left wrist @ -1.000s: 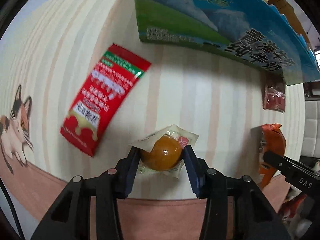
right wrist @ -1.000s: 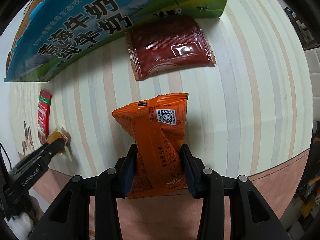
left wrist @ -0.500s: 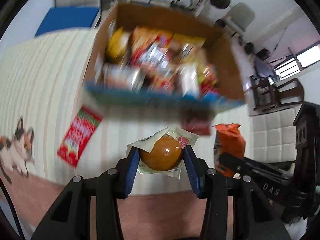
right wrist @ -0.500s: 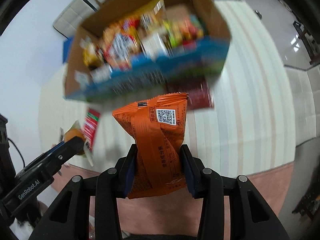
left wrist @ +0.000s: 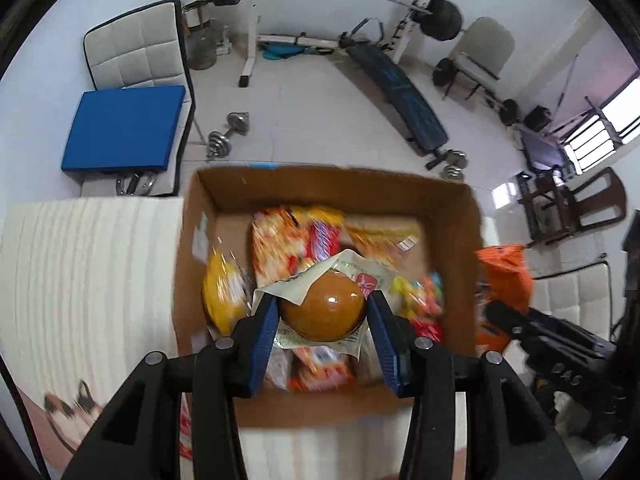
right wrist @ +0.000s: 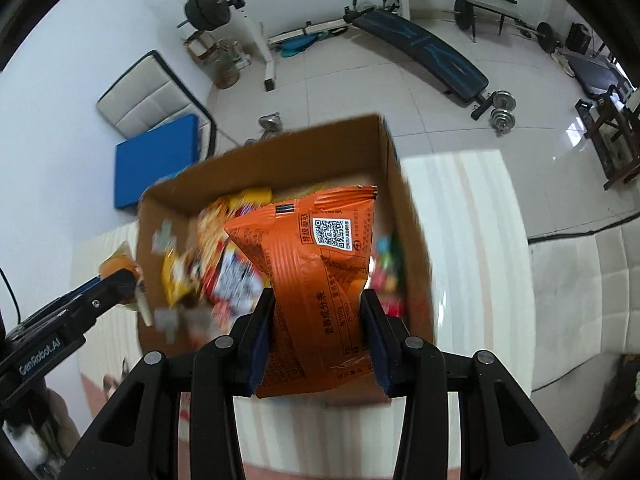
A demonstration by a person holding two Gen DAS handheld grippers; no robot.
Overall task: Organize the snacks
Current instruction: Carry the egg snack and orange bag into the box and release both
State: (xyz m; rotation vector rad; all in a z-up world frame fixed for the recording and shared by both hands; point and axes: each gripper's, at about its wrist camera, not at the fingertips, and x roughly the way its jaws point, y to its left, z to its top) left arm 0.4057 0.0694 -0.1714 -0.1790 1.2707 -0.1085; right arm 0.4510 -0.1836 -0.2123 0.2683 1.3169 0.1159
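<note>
My left gripper (left wrist: pixel 322 316) is shut on a brown round snack in a clear wrapper (left wrist: pixel 322 311) and holds it above the open cardboard box (left wrist: pixel 320 186). The box holds several blurred snack packets. My right gripper (right wrist: pixel 318 312) is shut on an orange snack bag (right wrist: pixel 316 268) with a QR code, held above the same box (right wrist: pixel 280 152). The right gripper with its orange bag (left wrist: pixel 506 276) shows at the box's right edge in the left wrist view. The left gripper with its brown snack (right wrist: pixel 118 270) shows at the box's left in the right wrist view.
The box stands on a pale striped table (left wrist: pixel 80 272) with a cat print (left wrist: pixel 72 408) near the front edge. A red packet (left wrist: pixel 185 436) lies in front of the box. Beyond are a chair with a blue cushion (left wrist: pixel 124 126), a weight bench (left wrist: pixel 396 96) and dumbbells (left wrist: pixel 228 134).
Both grippers have risen from the table with their snacks and moved forward. They now hang over the open box, which I see from above instead of from its side.
</note>
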